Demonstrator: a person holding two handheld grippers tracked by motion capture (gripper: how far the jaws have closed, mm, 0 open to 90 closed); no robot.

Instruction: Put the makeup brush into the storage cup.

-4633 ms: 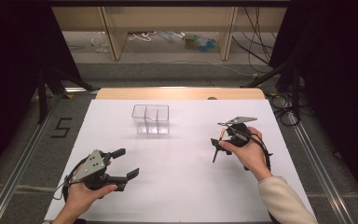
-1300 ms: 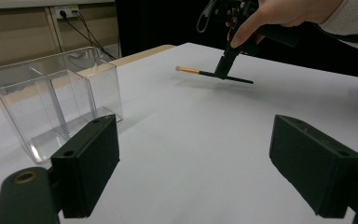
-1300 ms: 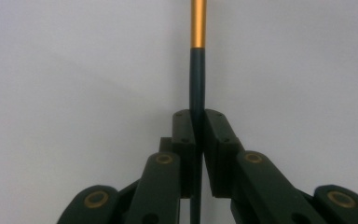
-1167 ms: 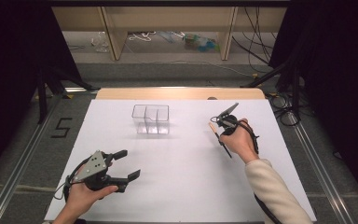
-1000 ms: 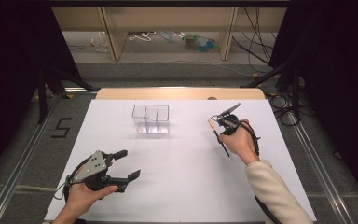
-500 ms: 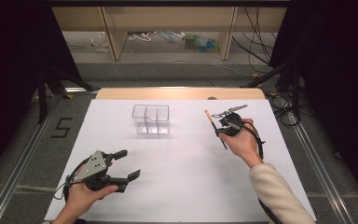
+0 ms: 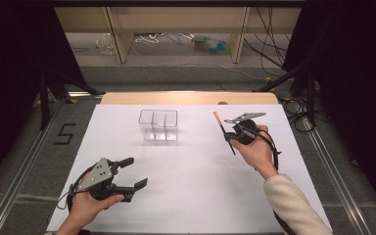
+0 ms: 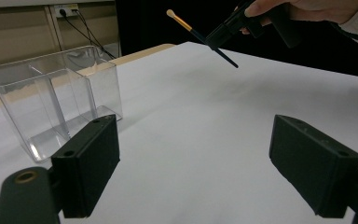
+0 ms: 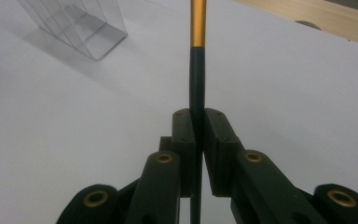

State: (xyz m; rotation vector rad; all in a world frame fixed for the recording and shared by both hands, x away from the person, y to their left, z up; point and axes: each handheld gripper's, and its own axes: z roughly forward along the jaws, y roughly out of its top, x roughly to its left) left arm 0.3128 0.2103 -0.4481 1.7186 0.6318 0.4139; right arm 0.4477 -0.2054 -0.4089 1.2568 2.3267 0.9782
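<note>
The right gripper (image 7: 233, 134) clamps a thin brush (image 7: 223, 132) (gold band, dark handle) above the table (image 7: 196, 186); the left gripper (image 7: 129, 172) rests with jaws spread, near a clear divided box (image 7: 158, 124).

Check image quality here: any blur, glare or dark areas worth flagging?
High view: table sheet evenly lit, surroundings nearly black. Left gripper view: clear container sharp with slight glints; near jaws soft. Right gripper view: brush in the right hand-held gripper fairly sharp, the container behind it blurred.
</note>
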